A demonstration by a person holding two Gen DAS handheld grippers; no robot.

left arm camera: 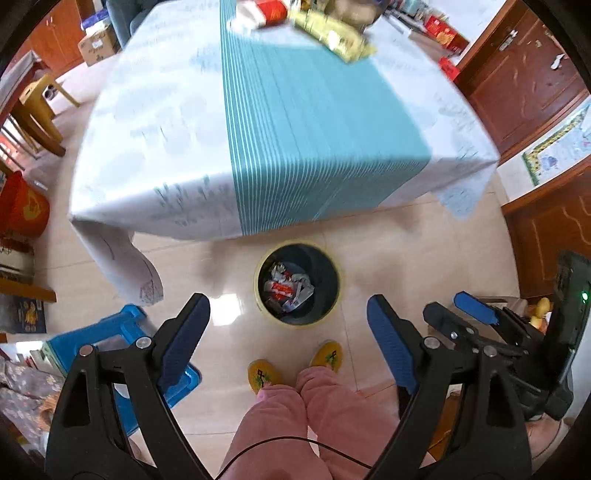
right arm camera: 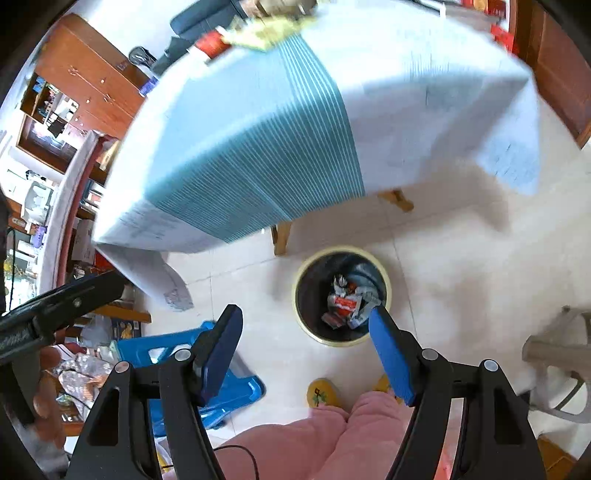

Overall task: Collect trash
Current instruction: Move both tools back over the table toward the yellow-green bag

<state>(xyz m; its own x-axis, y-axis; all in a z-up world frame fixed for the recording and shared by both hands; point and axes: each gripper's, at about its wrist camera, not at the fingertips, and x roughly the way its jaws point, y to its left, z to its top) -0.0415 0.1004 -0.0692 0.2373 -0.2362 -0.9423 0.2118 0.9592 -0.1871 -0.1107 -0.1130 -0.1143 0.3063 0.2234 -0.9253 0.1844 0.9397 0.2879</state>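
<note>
A round trash bin [left arm camera: 297,282] with a pale yellow rim and dark inside stands on the tiled floor [left arm camera: 406,258], just in front of the near edge of a cloth-covered table [left arm camera: 166,155]. The bin holds crumpled wrappers [left arm camera: 286,290], red, white and silver, lying at its bottom; it looks far from full. It probably sits there so that rubbish can be carried from the table edge straight down into it.

More trash waits at the far edge of the table: a yellow snack packet [left arm camera: 334,35] and a red-and-white package [left arm camera: 260,13], both blurred. A teal striped band [left arm camera: 295,122] runs down the middle of the tablecloth.

Both tongs hang above the floor, pointing down toward the bin. The left gripper [left arm camera: 288,339] is spread wide, its blue pads [left arm camera: 391,347] far apart with nothing between them. The right gripper [right arm camera: 303,350] is likewise spread wide and empty, one pad overlapping the bin's rim in its own view. Being empty over the bin suggests a drop is done and the table items come next.

Below, the person's pink trousers [left arm camera: 295,417] and yellow slippers [left arm camera: 327,354] face the bin. A blue plastic stool [left arm camera: 122,343] stands to the left.
</note>
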